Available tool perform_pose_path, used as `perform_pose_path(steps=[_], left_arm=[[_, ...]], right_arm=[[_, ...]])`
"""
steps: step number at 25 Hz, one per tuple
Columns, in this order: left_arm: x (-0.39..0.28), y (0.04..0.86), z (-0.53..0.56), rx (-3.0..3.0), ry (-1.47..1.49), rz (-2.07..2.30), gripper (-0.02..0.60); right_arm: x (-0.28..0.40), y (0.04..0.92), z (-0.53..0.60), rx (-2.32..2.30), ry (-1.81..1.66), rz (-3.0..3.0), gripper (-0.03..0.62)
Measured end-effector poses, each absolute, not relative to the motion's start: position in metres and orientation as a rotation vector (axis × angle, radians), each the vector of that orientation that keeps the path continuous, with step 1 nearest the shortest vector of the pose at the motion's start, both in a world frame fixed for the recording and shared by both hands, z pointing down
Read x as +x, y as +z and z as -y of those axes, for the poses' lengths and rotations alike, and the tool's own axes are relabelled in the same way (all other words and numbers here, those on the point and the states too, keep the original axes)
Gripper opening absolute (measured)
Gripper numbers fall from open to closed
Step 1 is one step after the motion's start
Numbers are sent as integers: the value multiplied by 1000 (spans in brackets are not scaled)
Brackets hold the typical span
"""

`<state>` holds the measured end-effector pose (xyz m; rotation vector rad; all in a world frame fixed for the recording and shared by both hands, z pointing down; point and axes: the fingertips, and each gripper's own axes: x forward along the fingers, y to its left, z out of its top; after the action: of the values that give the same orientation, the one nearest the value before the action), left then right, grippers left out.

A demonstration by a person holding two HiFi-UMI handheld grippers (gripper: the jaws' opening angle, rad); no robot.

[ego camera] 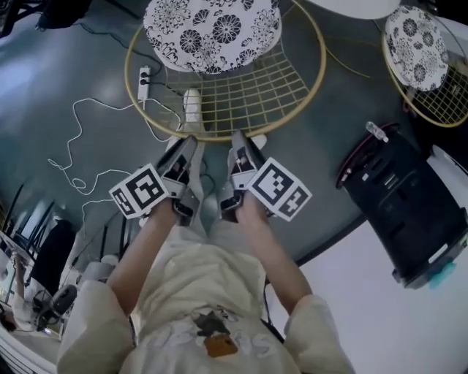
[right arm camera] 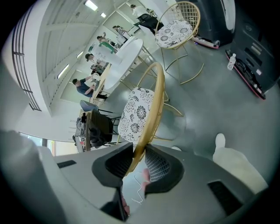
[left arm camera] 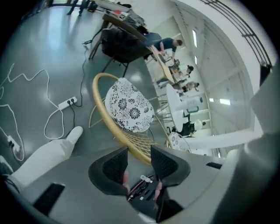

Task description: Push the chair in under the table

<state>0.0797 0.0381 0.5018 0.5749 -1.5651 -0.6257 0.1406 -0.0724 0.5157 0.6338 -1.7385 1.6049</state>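
Head camera stares steeply down; left gripper (ego camera: 191,144) and right gripper (ego camera: 238,139) cameras peer close along their jaws; all catch the chair (ego camera: 241,95).

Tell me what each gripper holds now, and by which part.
The right gripper grips the chair's gold back rim. The left gripper stands open, the rim between its jaws, not clamped.

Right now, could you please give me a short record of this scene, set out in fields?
Chair: gold wire, patterned cushion, seat not yet under table
Table: white, beyond chair
Left tool: open, at the chair's back rim
Right tool: shut on rim
Floor: power strip, white cable, black case
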Motion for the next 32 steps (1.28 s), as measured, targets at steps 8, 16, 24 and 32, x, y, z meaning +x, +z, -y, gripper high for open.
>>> perform_pose_path(steps=[8, 16, 24, 32], left_arm=[[56, 516, -37, 436, -543, 1628, 104], [43, 515, -36, 370, -480, 1686, 104], [12, 519, -30, 284, -566, 1720, 118], [4, 524, -34, 280, -533, 1742, 118]], right_arm=[[123, 524, 73, 554, 1635, 1674, 91], [110, 524, 64, 471, 1691, 1641, 91], [97, 514, 58, 294, 1668, 1662, 92], [152, 498, 125, 163, 951, 2000, 158]])
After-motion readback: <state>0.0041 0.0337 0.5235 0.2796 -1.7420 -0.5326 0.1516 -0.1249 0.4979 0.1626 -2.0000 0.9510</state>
